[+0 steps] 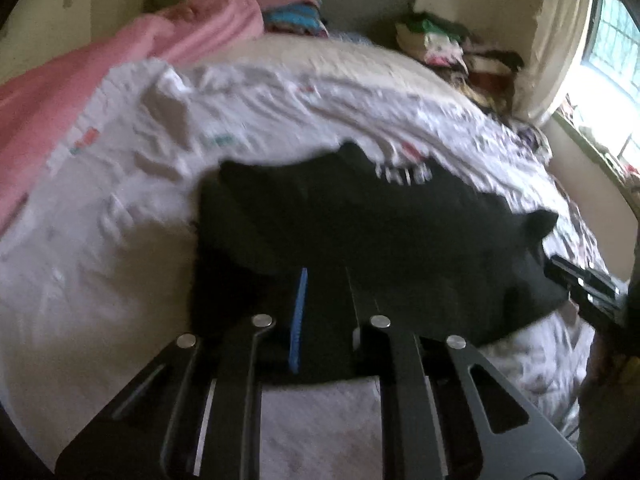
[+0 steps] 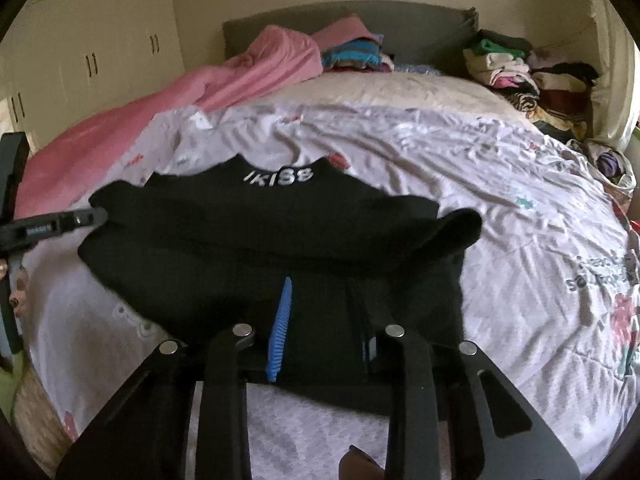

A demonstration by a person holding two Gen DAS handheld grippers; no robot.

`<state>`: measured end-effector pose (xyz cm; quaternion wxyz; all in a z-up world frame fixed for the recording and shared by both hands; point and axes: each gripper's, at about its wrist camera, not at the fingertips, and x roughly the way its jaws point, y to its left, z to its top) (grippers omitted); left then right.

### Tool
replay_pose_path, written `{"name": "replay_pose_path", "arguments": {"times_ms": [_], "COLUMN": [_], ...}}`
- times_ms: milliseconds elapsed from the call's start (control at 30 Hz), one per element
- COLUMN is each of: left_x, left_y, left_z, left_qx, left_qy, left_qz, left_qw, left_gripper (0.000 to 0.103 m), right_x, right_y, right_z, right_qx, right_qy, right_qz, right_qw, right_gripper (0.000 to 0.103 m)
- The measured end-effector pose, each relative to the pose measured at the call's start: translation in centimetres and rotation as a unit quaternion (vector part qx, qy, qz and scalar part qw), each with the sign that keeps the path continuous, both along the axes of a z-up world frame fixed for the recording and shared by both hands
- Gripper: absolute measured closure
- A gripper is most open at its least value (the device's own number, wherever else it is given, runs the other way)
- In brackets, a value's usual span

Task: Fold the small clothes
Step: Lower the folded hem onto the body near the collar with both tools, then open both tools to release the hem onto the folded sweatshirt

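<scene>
The black garment (image 2: 272,248) lies on the white printed sheet (image 2: 460,168) of the bed, its near edge lifted. The left gripper (image 1: 326,312) and the right gripper (image 2: 320,320) are both clenched on that edge, as far as the dark cloth lets me see. The risk is uneven pulling — one corner may slip and the fold go crooked. The pink blanket (image 2: 240,72) and the clothes pile (image 2: 520,68) lie well apart — nothing blocks the way.

My left view is smeared; the lettering (image 1: 404,174) on the black top (image 1: 360,220) ahead of my left gripper (image 1: 326,296) is unreadable there. Black cloth hides my right gripper's (image 2: 320,308) fingertips. The far clothes pile (image 2: 528,68) blurs together.
</scene>
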<state>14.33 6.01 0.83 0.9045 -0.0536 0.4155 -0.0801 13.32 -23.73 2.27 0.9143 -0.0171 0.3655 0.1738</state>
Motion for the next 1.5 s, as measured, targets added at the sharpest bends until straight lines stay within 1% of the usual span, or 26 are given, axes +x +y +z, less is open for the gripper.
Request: {"name": "replay_pose_path", "arguments": {"times_ms": [67, 100, 167, 333, 467, 533, 600, 700, 767, 800, 900, 967, 1000, 1033, 1133, 1200, 1233, 1267, 1333, 1367, 1433, 1467, 1500], "left_x": [0.0, 0.3, 0.7, 2.5, 4.5, 5.6, 6.6, 7.8, 8.3, 8.4, 8.3, 7.8, 7.6, 7.3, 6.8, 6.3, 6.0, 5.8, 5.5, 5.4, 5.1, 5.0, 4.8], "left_y": [-0.5, -0.7, -0.8, -0.5, 0.1, 0.6, 1.0, 2.1, 3.0, 3.4, 5.1, 6.1, 6.4, 6.8, 7.4, 7.7, 7.9, 8.0, 8.0, 8.0, 7.9, 7.9, 7.8], "left_z": [-1.1, -2.0, -2.8, -3.1, -3.0, -2.7, -2.4, -1.9, -1.5, -1.4, -1.2, -1.3, -1.4, -1.6, -2.4, -2.9, -3.1, -3.4, -3.8, -4.2, -4.6, -4.7, -4.7], "left_qx": [0.008, 0.013, 0.02, 0.027, 0.026, 0.024, 0.023, 0.012, 0.007, 0.004, -0.014, -0.026, -0.029, -0.033, -0.044, -0.054, -0.064, -0.071, -0.074, -0.073, -0.076, -0.086, -0.096], "left_qy": [0.011, 0.021, 0.027, 0.023, 0.017, 0.01, 0.004, -0.002, -0.008, -0.011, -0.015, -0.016, -0.015, -0.014, -0.001, 0.006, 0.008, 0.012, 0.018, 0.022, 0.025, 0.027, 0.028], "left_qz": [-0.005, -0.006, -0.004, 0.005, 0.018, 0.026, 0.038, 0.054, 0.07, 0.076, 0.097, 0.108, 0.11, 0.114, 0.114, 0.115, 0.114, 0.112, 0.108, 0.106, 0.101, 0.094, 0.086], "left_qw": [0.9999, 0.9997, 0.9994, 0.9994, 0.9993, 0.9993, 0.999, 0.9985, 0.9975, 0.9971, 0.9951, 0.9937, 0.9933, 0.9929, 0.9925, 0.9918, 0.9914, 0.9912, 0.9912, 0.9915, 0.9917, 0.9915, 0.9914], "left_gripper": [0.095, 0.095, 0.095, 0.095, 0.093, 0.088, 0.077, 0.07, 0.069, 0.066, 0.06, 0.059, 0.056, 0.054, 0.048, 0.043, 0.043, 0.042, 0.042, 0.043, 0.059, 0.076, 0.085], "right_x": [0.3, 0.8, 1.5, 3.9, 6.2, 7.2, 8.2, 10.1, 10.9, 11.4, 11.8, 11.7, 11.4, 11.1, 10.5, 10.2, 10.0, 9.8, 9.6, 9.5, 8.9, 8.7, 8.5], "right_y": [0.5, 0.8, 0.8, 1.0, 1.0, 1.1, 1.2, 0.9, 0.7, 0.5, -0.2, -1.0, -1.3, -1.9, -3.8, -5.2, -5.8, -6.2, -7.1, -7.4, -7.8, -7.8, -7.8], "right_z": [-0.7, -1.5, -2.4, -3.5, -3.8, -3.5, -3.2, -2.7, -2.4, -2.2, -1.8, -1.5, -1.4, -1.2, -1.1, -1.4, -1.6, -1.8, -2.4, -2.6, -3.1, -3.3, -3.4], "right_qx": [-0.016, -0.032, -0.035, -0.048, -0.046, -0.045, -0.044, -0.031, -0.028, -0.025, -0.018, -0.012, -0.009, -0.005, 0.008, 0.015, 0.018, 0.019, 0.029, 0.036, 0.055, 0.061, 0.061], "right_qy": [0.015, 0.03, 0.045, 0.055, 0.059, 0.054, 0.048, 0.043, 0.042, 0.039, 0.029, 0.024, 0.022, 0.02, 0.021, 0.033, 0.038, 0.042, 0.061, 0.067, 0.079, 0.083, 0.087], "right_qz": [-0.002, -0.008, -0.015, -0.029, -0.03, -0.031, -0.034, -0.046, -0.056, -0.062, -0.08, -0.092, -0.097, -0.105, -0.132, -0.15, -0.155, -0.16, -0.171, -0.17, -0.166, -0.161, -0.158], "right_qw": [1.0, 0.999, 0.998, 0.997, 0.997, 0.997, 0.997, 0.997, 0.997, 0.997, 0.996, 0.995, 0.995, 0.994, 0.991, 0.988, 0.987, 0.986, 0.983, 0.982, 0.981, 0.982, 0.982], "right_gripper": [0.077, 0.077, 0.077, 0.077, 0.077, 0.077, 0.077, 0.077, 0.077, 0.077, 0.076, 0.076, 0.076, 0.075, 0.062, 0.061, 0.06, 0.056, 0.051, 0.052, 0.052, 0.055, 0.064]}}
